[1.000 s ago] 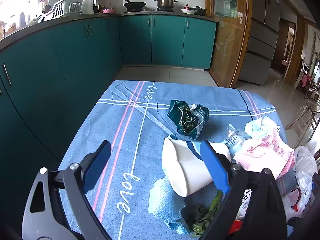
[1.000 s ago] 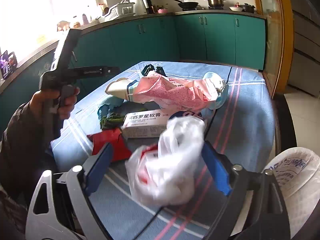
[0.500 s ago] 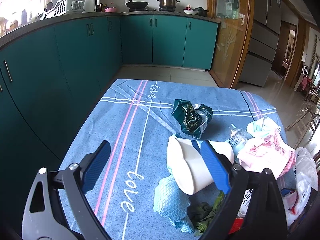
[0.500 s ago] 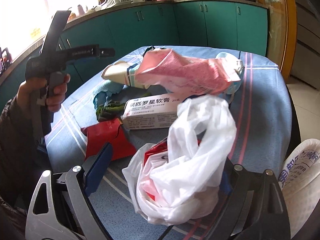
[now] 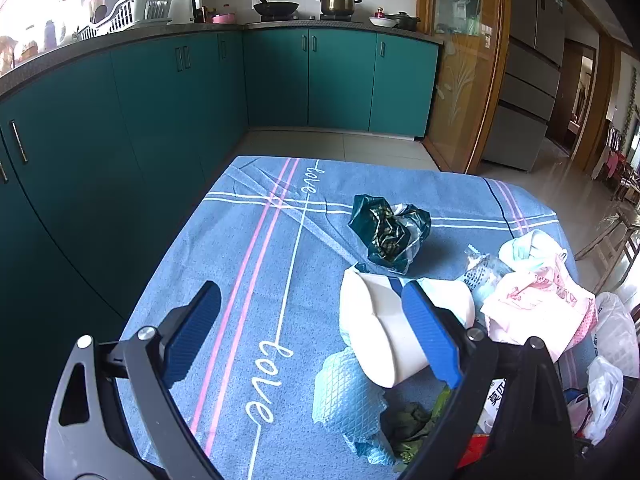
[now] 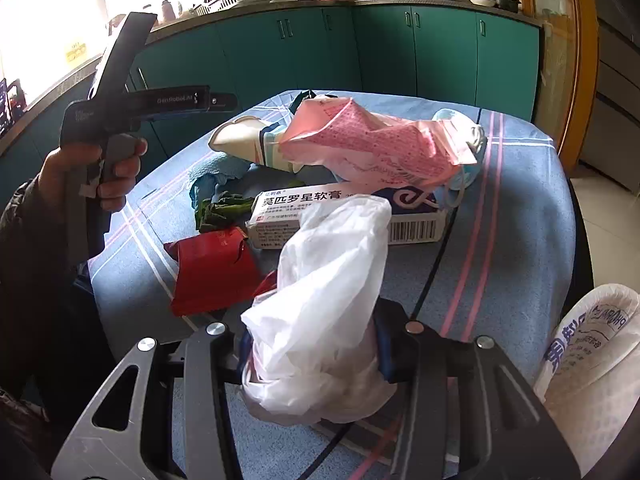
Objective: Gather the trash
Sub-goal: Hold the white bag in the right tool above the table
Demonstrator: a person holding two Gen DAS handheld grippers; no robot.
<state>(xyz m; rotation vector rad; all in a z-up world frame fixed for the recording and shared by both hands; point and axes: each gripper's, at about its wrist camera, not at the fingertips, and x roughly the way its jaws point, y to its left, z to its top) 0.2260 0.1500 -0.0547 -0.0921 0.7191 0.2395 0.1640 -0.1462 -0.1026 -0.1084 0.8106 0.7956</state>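
Now the right claw (image 6: 312,356) has just been closing and pinches a crumpled white plastic bag (image 6: 328,280) in front of the ointment box (image 6: 344,216) on the table (image 6: 520,208). Left of that box, the left claw (image 5: 312,332) hangs spread wide, gripping nothing.

The right gripper (image 6: 310,354) is shown with its jaws just drawn in from wide apart, and the white plastic bag (image 6: 328,288) is now pinched between the blue pads, bulging above and below them. The bag is seen nearer the camera than a second before, and the red wrapper (image 6: 212,272) and ointment box (image 6: 348,216) lie farther up the view.
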